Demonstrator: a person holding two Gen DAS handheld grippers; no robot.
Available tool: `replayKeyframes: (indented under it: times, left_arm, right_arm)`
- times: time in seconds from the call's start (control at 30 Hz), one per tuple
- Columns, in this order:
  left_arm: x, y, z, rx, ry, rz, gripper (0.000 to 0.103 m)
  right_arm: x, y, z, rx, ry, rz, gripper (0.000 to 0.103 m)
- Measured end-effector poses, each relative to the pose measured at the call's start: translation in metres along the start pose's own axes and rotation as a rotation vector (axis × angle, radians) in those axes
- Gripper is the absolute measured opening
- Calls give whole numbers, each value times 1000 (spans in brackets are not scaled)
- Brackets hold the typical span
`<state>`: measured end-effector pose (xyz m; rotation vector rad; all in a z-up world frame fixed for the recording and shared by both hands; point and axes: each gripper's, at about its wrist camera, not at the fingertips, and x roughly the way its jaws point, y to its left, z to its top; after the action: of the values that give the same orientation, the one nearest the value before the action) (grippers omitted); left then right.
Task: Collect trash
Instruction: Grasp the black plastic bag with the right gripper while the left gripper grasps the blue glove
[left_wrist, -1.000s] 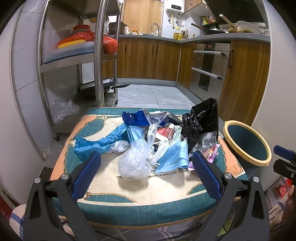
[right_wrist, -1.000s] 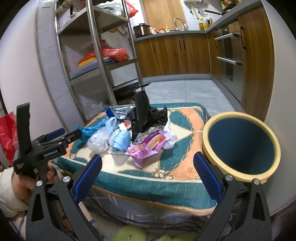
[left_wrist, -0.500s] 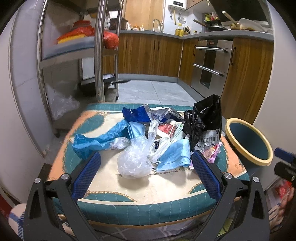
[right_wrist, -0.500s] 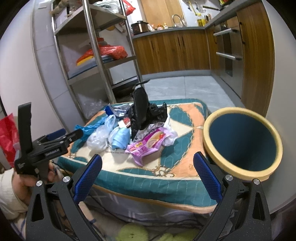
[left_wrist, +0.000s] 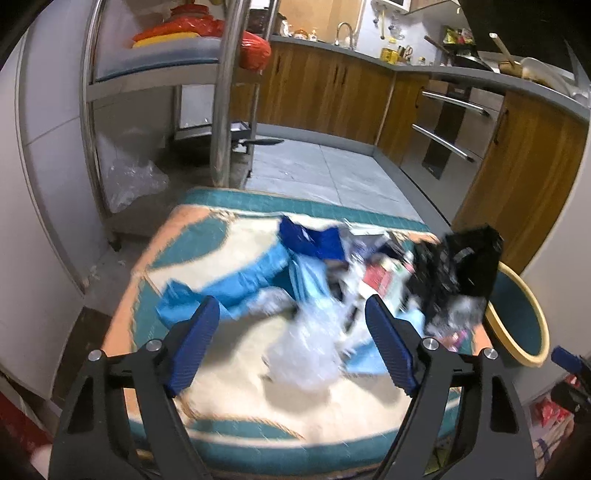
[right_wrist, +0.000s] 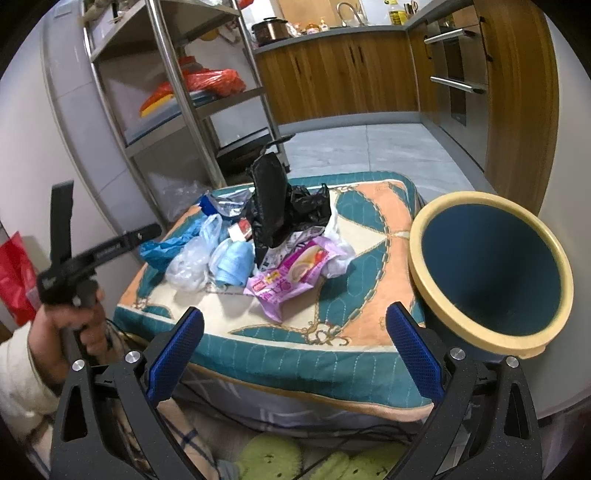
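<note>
Left tool (left_wrist: 291, 343), jaws closing, over blurred clear bag (left_wrist: 306, 350).

A cushion (right_wrist: 369, 236) with a teal, peach and cream pattern carried the trash. On it lay a black plastic bag (right_wrist: 280, 210), a pink snack wrapper (right_wrist: 291, 273), a clear plastic bag (right_wrist: 188, 266), a light blue face mask (right_wrist: 232, 266), a blue plastic bag (right_wrist: 162, 247) and a silver-blue foil wrapper (right_wrist: 225, 205), all close together.
</note>
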<state>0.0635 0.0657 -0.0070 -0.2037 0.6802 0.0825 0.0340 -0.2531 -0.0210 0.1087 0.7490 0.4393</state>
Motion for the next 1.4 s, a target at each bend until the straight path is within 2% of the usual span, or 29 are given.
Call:
replayKeyframes:
  times: [0.13, 0.3, 0.43, 0.5, 0.57, 0.6, 0.67, 0.7, 0.83, 0.87, 0.9, 1.0, 1.03, 1.1, 1.13, 1.3, 1.4]
  left_arm:
    - [11, 20, 17, 5, 16, 55, 79]
    - [45, 51, 25, -16, 178, 85, 79]
    - [75, 62, 23, 2, 311, 85, 80]
    - [85, 65, 19, -4, 350, 79, 80]
    - [94, 67, 15, 1, 386, 79, 80]
    - [97, 66, 14, 3, 396, 81, 80]
    - [102, 67, 11, 5, 409, 90, 79]
    - [103, 68, 9, 2, 413, 86, 79]
    - [102, 71, 7, -15, 413, 76, 66]
    - [101, 72, 7, -17, 412, 75, 60]
    - [100, 72, 7, -20, 407, 70, 58]
    - [96, 73, 8, -29, 398, 53, 47]
    - [96, 75, 9, -33, 395, 50, 41]
    - [93, 75, 10, -42, 391, 46, 38]
    - [92, 75, 10, -46, 389, 45, 32]
    - [85, 75, 13, -61, 369, 47, 26]
    - [80, 76, 14, -71, 362, 46, 22]
  right_arm:
    - [7, 4, 8, -6, 4, 1, 98]
    - [15, 8, 22, 2, -4, 6, 97]
    - [27, 8, 37, 24, -10, 19, 96]
    - [34, 9, 45, 40, -12, 28, 94]
    - [43, 12, 56, 45, -13, 41, 90]
    - [48, 14, 61, 42, -10, 51, 82]
    - [58, 18, 68, 32, 6, 66, 67]
    - [63, 19, 71, 30, 15, 67, 64]
    - [88, 21, 82, 25, 51, 64, 59]
    - [93, 21, 83, 25, 62, 58, 51]
    - [98, 20, 83, 26, 75, 54, 38]
    - [107, 19, 82, 37, 107, 63, 21]
    - [106, 19, 81, 41, 105, 67, 20]
    - [101, 20, 80, 52, 90, 77, 17]
    - [99, 19, 79, 57, 83, 82, 15]
    - [85, 17, 84, 80, 33, 100, 7]
    - [76, 14, 89, 99, 3, 107, 7]
